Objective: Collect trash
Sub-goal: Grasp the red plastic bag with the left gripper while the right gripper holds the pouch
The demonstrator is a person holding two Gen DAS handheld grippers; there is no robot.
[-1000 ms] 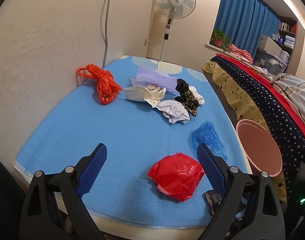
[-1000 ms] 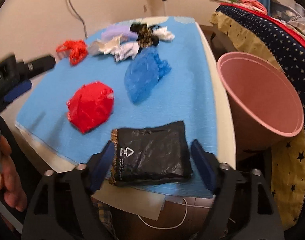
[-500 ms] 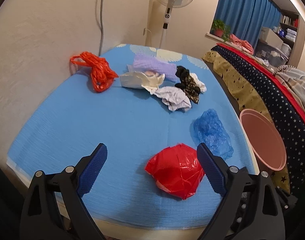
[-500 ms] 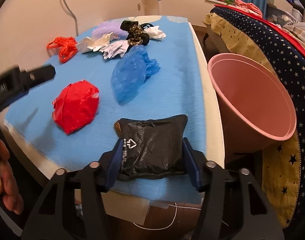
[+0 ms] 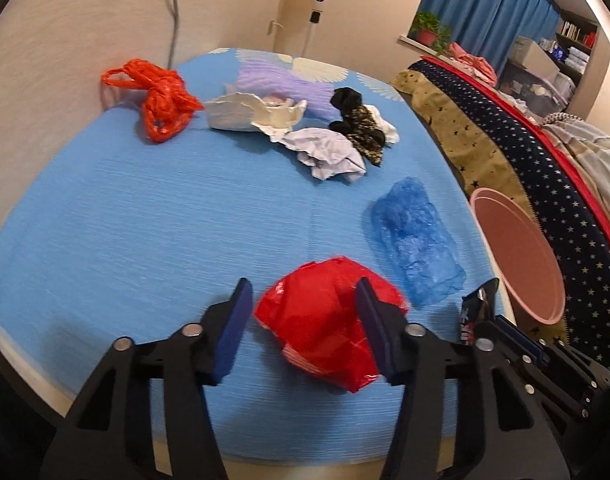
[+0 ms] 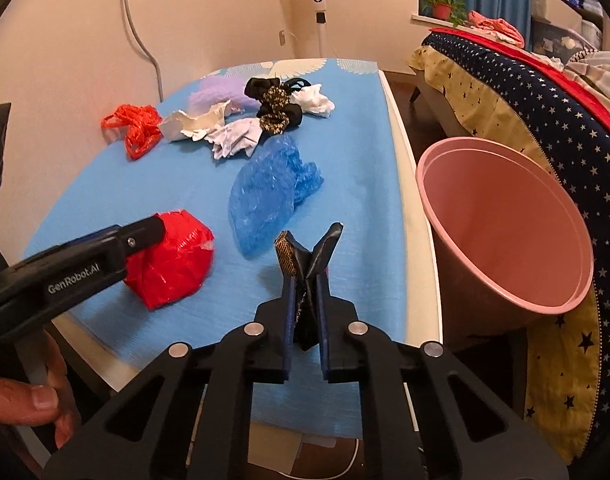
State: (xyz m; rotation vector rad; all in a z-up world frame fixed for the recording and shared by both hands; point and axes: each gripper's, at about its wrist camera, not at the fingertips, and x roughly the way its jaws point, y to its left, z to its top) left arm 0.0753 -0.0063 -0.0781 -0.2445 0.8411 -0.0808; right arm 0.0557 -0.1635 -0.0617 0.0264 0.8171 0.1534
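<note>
My right gripper (image 6: 305, 300) is shut on a black foil wrapper (image 6: 309, 256), folded and lifted just above the blue mat's front edge; the wrapper also shows in the left wrist view (image 5: 479, 308). My left gripper (image 5: 305, 312) is partly open, its jaws on either side of a red plastic bag (image 5: 325, 332), which lies on the mat (image 5: 145, 232); I cannot tell whether the pads touch it. The red bag also shows in the right wrist view (image 6: 173, 256). A pink bin (image 6: 505, 232) stands to the right of the table, open and empty.
On the mat lie a blue plastic bag (image 5: 415, 236), crumpled white paper (image 5: 329, 152), a black-and-gold wrapper (image 5: 361, 124), a white carton (image 5: 249, 112), a purple bag (image 5: 281, 84) and an orange bag (image 5: 161, 100). A bed with a starred cover (image 6: 545, 92) is at right. A fan stands behind.
My right gripper has shut on the black wrapper, folded it and lifted it. My left gripper has moved forward and narrowed around the red bag.
</note>
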